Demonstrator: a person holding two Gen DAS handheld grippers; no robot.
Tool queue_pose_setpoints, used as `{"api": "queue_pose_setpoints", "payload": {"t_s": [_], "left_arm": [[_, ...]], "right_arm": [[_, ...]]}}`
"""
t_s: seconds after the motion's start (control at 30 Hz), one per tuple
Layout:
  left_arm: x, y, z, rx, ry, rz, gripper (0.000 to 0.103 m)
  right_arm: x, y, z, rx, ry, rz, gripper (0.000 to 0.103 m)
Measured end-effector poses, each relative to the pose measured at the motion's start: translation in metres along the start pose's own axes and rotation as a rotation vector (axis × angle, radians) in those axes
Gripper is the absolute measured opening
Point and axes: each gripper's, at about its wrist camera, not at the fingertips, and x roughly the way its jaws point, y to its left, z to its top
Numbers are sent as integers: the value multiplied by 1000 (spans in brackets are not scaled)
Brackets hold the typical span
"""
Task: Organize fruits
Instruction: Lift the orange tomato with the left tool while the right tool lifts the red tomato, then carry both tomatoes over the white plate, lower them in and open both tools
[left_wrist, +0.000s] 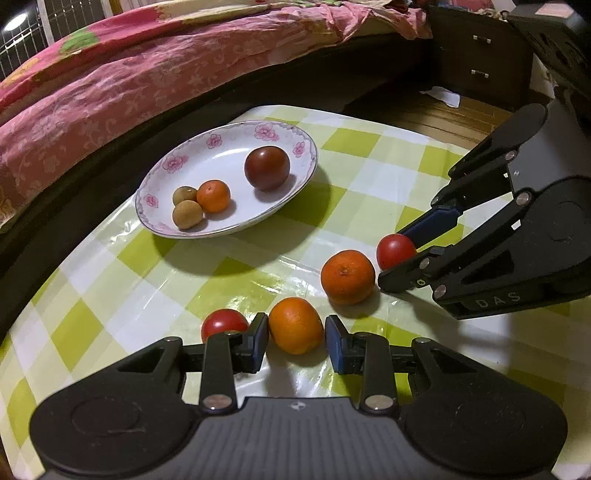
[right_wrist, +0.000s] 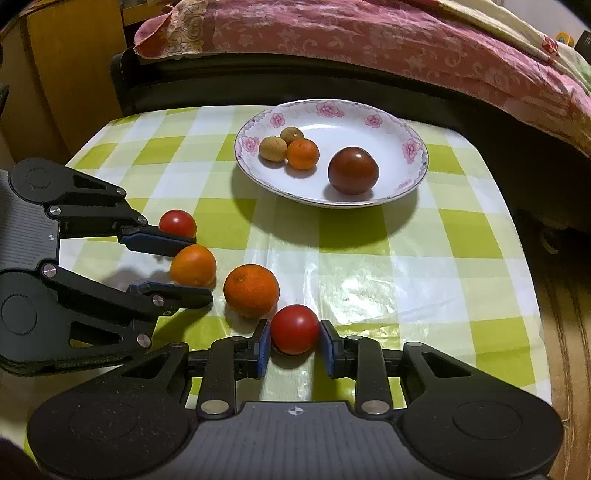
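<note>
A floral white plate (left_wrist: 162, 173) (right_wrist: 402, 122) holds a dark red tomato (left_wrist: 266, 168) (right_wrist: 353, 170), a small orange (left_wrist: 213, 196) (right_wrist: 303, 153) and two brown longans (left_wrist: 187, 214) (right_wrist: 273, 148). On the checked cloth lie two oranges and two red tomatoes. My left gripper (left_wrist: 296, 341) (right_wrist: 195, 269) is open around one orange (left_wrist: 295, 325) (right_wrist: 193, 265), pads close to its sides. My right gripper (right_wrist: 294, 345) (left_wrist: 400, 254) has its pads against a red tomato (right_wrist: 295, 329) (left_wrist: 395, 251). A larger orange (left_wrist: 347, 276) (right_wrist: 251, 290) sits between them. Another red tomato (left_wrist: 223, 322) (right_wrist: 177, 223) lies beyond the left gripper's outer finger.
The table (left_wrist: 369, 177) (right_wrist: 461, 266) has a green-and-white checked cloth. A bed with a pink floral blanket (left_wrist: 129, 81) (right_wrist: 369, 33) runs along its far side. A dark drawer unit (left_wrist: 480, 55) stands on the wooden floor past the table's edge.
</note>
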Motion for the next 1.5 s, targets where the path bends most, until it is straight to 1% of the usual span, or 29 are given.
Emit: {"api": "queue_pose_setpoints", "payload": {"t_s": [0.2, 0.37, 0.47, 0.57, 0.67, 0.87, 1.23, 1.37, 1.5], "left_arm": [[0, 2, 0, -21, 5, 3, 42], [-1, -2, 2, -1, 11, 16, 40], [1, -1, 4, -18, 13, 11, 37], [0, -1, 4, -29, 18, 12, 37], [-2, -1, 5, -42, 18, -7, 37], [-5, -3, 11, -35, -10, -9, 37], [-15, 16, 26, -100, -77, 12, 37], [-18, 18, 29, -105, -95, 5, 37], [-18, 19, 31, -103, -102, 15, 37]], "right_arm": [[-1, 1, 0, -10, -8, -1, 25], [-1, 0, 0, -9, -8, -1, 25], [-1, 0, 0, -13, -6, -5, 24], [-2, 3, 0, -19, -4, -15, 24], [-4, 5, 1, -23, -7, -19, 24], [-6, 5, 2, -14, -18, -18, 23], [-12, -3, 21, 20, -74, -13, 24], [-13, -10, 29, 50, -93, -8, 24], [-13, -10, 32, 56, -105, -13, 24]]}}
